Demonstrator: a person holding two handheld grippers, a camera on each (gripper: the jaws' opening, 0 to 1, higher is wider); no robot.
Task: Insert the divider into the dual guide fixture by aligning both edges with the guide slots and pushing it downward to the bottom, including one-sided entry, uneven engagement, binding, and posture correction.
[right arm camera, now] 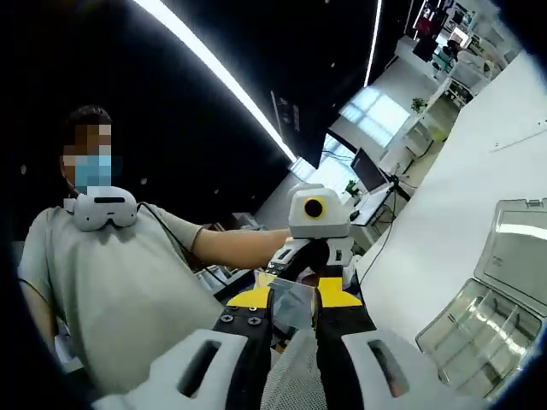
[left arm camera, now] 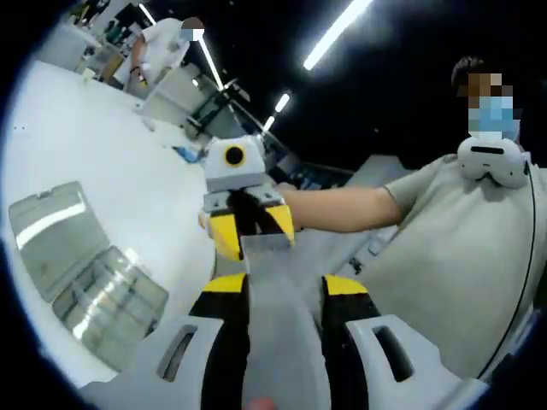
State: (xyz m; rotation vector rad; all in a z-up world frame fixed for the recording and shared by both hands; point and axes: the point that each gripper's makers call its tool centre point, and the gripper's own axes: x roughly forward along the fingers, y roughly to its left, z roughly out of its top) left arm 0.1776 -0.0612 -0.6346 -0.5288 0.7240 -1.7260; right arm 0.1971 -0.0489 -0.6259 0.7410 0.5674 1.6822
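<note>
- Left gripper (left arm camera: 285,286): its jaws pinch one end of the divider (left arm camera: 272,282), a thin clear plate running straight ahead to the other gripper; the case (left arm camera: 85,273), lid open, lies on the table (left arm camera: 154,179) down to its left.
- Right gripper (right arm camera: 293,301): clamped on the divider's far end (right arm camera: 292,307), likely so both edges stay level for the slots; the case (right arm camera: 491,316) sits to its right.

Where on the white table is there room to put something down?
The white table is bare on the far side of the open clear plastic case, out toward the distant clutter. It is crowded in the air, where the left gripper and right gripper both pinch the small clear divider.
</note>
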